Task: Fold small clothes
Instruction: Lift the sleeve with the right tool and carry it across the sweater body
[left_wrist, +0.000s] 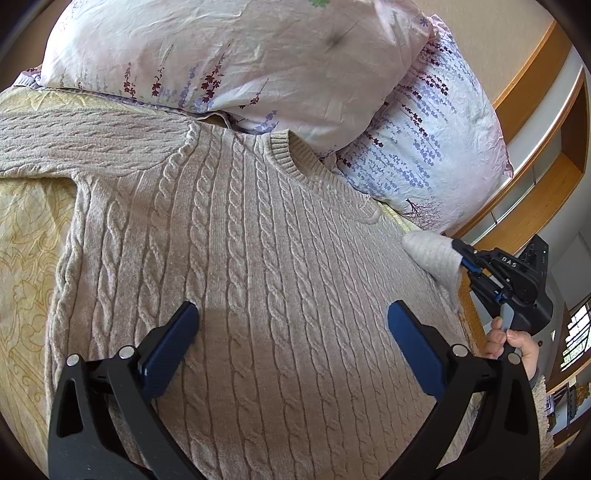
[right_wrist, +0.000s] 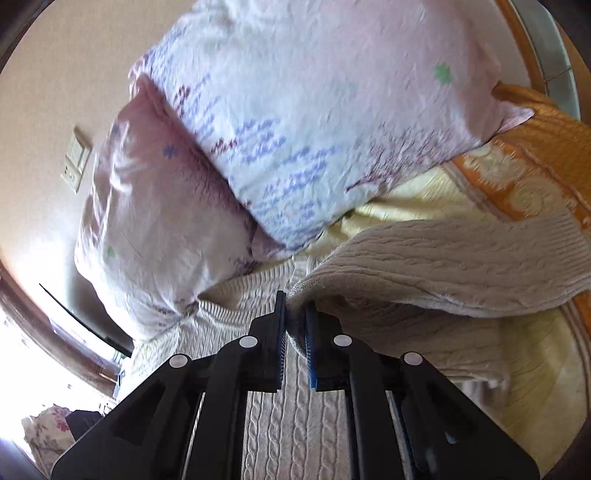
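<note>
A beige cable-knit sweater (left_wrist: 258, 258) lies face up and spread flat on a yellow patterned bedspread (left_wrist: 29, 236), its ribbed collar (left_wrist: 284, 155) toward two floral pillows (left_wrist: 221, 62) at the head of the bed. The step in hand appears to be the first sleeve fold: the right gripper (right_wrist: 295, 325), held in a hand (left_wrist: 513, 343) at the bed's edge, has its jaws clamped on the cuff end of the sleeve (right_wrist: 443, 258), which hangs lifted clear of the bedspread in a loose arc. The left gripper (left_wrist: 293, 325) hovers low over the sweater's chest with its jaws wide apart and nothing between them; whether its fingertips (left_wrist: 188, 314) touch the knit cannot be told. The next move likely calls for carrying the sleeve across the body and laying it flat before letting go, with the left gripper free to pin the chest. The knit looks thick, soft and heavy, with few wrinkles; its other sleeve (left_wrist: 74, 136) stretches straight out to the side.
</note>
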